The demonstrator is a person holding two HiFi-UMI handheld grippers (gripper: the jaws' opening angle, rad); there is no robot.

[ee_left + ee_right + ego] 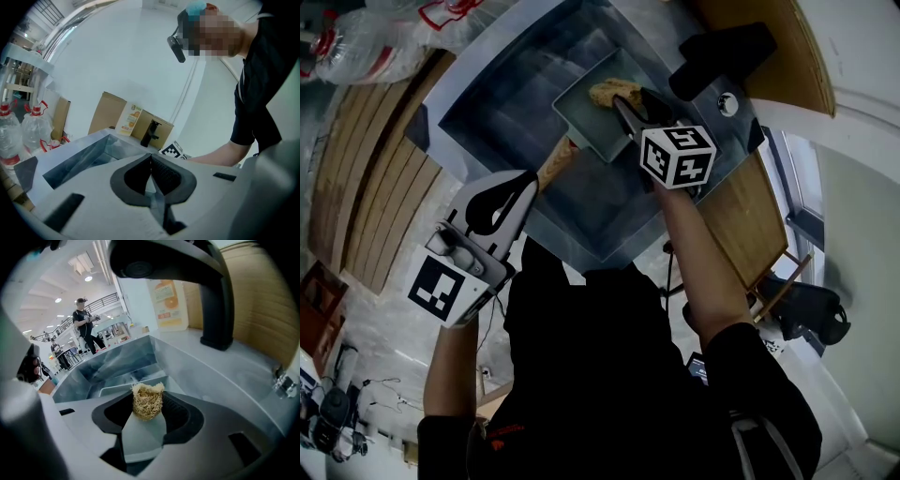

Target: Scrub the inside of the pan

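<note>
A square grey pan (pixel 592 114) with a wooden handle (pixel 555 159) lies in the steel sink (pixel 502 108). My right gripper (pixel 623 101) is over the pan, shut on a tan fibrous scrubber (pixel 613 92). In the right gripper view the scrubber (pixel 147 401) sticks up between that gripper's (pixel 147 409) jaws, with the pan's rim (pixel 115 386) just beyond. My left gripper (pixel 531 180) hovers at the near end of the handle. The left gripper view shows that gripper (pixel 151 161) with its jaws shut together and nothing between them; the handle is not visible there.
A black faucet (pixel 722 56) stands at the sink's far right, with an orange carton (pixel 168 301) and a cardboard box (pixel 157 125) behind it. Plastic bottles (pixel 356 47) are at the left. A wooden board (pixel 741 220) lies right of the sink.
</note>
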